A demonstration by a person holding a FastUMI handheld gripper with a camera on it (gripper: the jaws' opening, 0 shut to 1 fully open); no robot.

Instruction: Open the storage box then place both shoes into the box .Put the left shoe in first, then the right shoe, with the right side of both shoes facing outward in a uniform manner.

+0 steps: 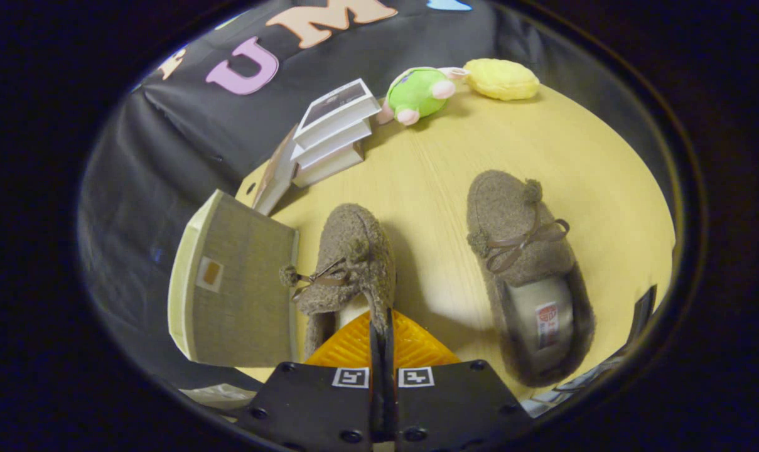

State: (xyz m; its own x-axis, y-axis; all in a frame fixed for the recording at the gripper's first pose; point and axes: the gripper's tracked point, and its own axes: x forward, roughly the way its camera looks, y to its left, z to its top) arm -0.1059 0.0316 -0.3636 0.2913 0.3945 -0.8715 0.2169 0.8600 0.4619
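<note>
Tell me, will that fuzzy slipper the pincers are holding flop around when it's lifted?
Probably a little. The gripper is shut on the thin collar of the left slipper, and its fleecy upper looks soft, so it may sag or swing. It seems light for its size, and the fuzzy fabric should resist slipping.

Black gripper (382, 339) body, two square markers, round screws, seemingly

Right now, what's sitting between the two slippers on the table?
Nothing: the gripper view shows bare table between the gripped slipper and the other slipper. The gripper is shut on the first one's collar.
</note>
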